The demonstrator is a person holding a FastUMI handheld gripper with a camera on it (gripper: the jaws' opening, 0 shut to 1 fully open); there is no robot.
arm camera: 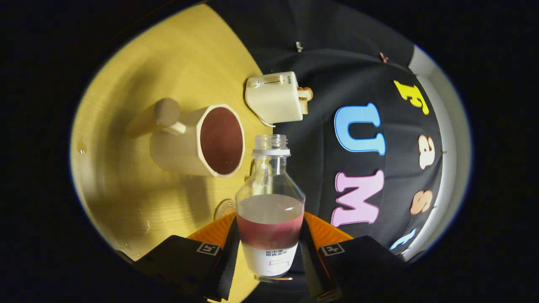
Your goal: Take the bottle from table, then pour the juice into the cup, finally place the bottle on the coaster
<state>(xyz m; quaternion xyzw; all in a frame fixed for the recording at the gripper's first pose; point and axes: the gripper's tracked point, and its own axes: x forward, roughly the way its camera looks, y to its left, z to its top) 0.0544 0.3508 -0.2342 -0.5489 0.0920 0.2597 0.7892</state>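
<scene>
Between clamped jaws, clear glass bottle [270, 198], pink juice, beyond it octagonal cup [202, 141]

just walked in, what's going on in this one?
A handheld gripper is shut on an uncapped bottle, both fingers pressing its lower sides. The view is rolled, so the bottle looks tipped relative to the table. Red juice is in the bottle. The cup, its inside reddish, is just beyond the bottle's mouth, a toaster farther on. Part of a round coaster shows beside the bottle.
</scene>
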